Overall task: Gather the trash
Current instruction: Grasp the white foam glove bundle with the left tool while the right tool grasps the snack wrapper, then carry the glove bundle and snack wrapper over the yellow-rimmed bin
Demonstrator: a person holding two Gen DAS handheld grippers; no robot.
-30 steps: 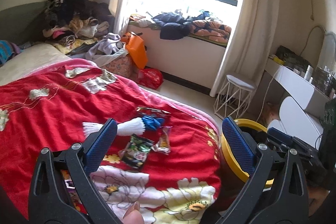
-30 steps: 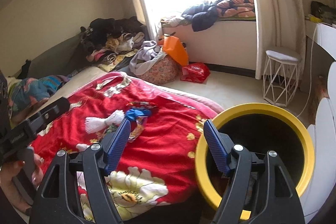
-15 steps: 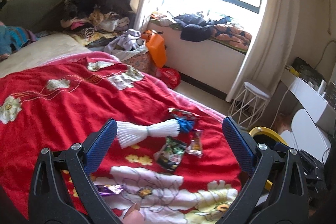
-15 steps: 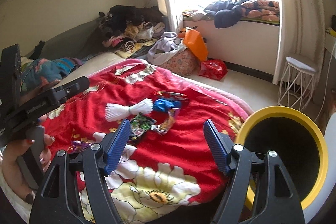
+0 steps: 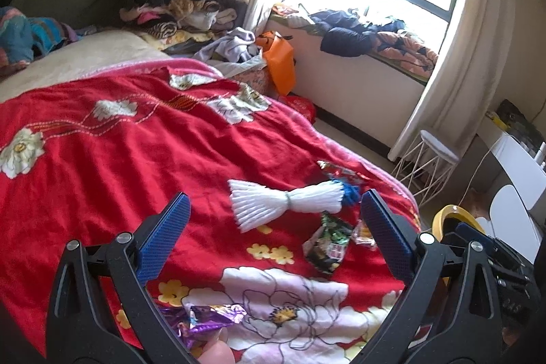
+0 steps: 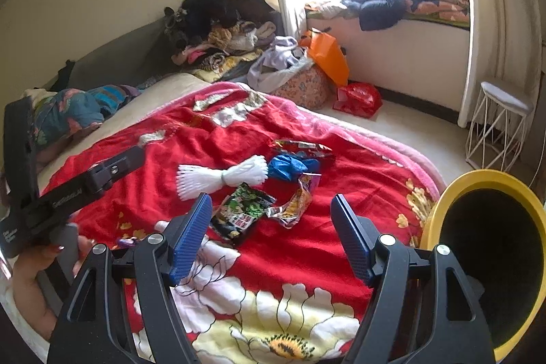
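- Right tongs (image 6: 269, 232): jaws wide apart, holding nothing; dark wrapper (image 6: 244, 214) lies on the bed (image 6: 341, 193) just ahead.
- Left tongs (image 5: 273, 236): likewise wide, empty; purple wrapper (image 5: 208, 319) below them.

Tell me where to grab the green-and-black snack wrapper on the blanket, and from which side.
Grip the green-and-black snack wrapper across its narrow width near the raised upper end, coming down from above with the right gripper, whose jaws stand open just in front of it. It lies flat and slightly crumpled on the red blanket, so a side approach would likely only slide it.
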